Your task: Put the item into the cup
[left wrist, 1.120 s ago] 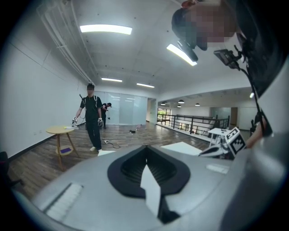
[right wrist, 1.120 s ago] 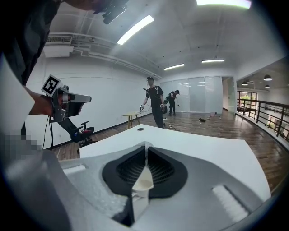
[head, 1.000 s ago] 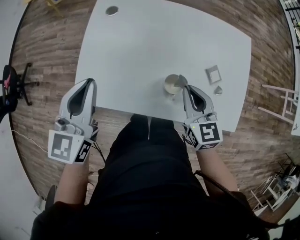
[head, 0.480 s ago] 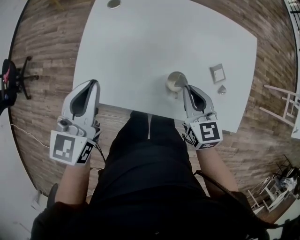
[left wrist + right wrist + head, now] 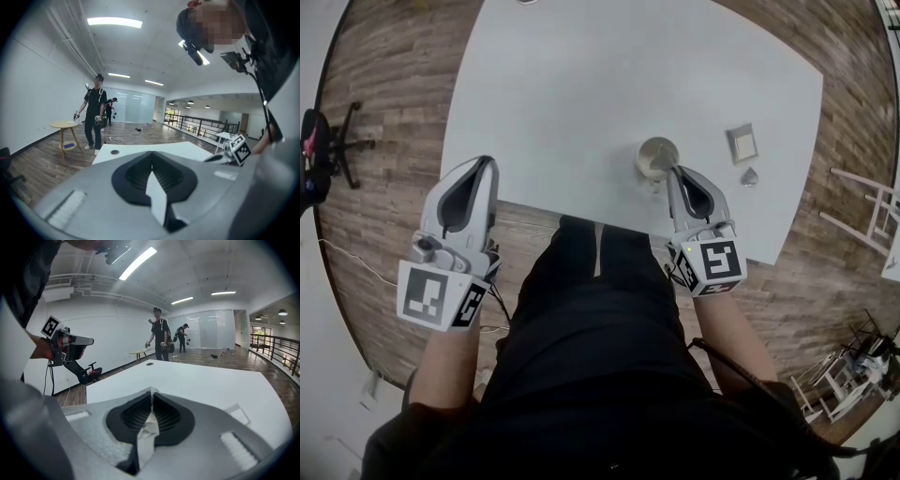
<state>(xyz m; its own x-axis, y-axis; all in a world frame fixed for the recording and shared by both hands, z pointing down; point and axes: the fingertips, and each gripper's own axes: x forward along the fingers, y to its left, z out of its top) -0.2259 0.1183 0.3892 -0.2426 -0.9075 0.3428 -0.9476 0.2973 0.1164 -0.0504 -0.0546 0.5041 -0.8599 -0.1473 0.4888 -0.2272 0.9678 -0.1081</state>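
Note:
A pale cup (image 5: 657, 157) stands on the white table (image 5: 581, 84) near its front edge. My right gripper (image 5: 673, 172) has its tips right beside the cup's near right rim. In the right gripper view its jaws (image 5: 151, 391) are shut, with a pale crinkled scrap (image 5: 149, 423) pinched between them, and its body hides the cup. My left gripper (image 5: 485, 161) hovers off the table's front left edge. Its jaws (image 5: 151, 152) meet with nothing in them.
A small square frame (image 5: 742, 142) and a little grey piece (image 5: 750, 175) lie right of the cup. An office chair (image 5: 328, 155) stands on the wood floor at the left, a white rack (image 5: 862, 202) at the right. People (image 5: 161, 340) stand far behind the table.
The right gripper has sunk slightly beside the cup. The head view has shifted, so table and cup sit a bit higher and further right. The left gripper stays put.

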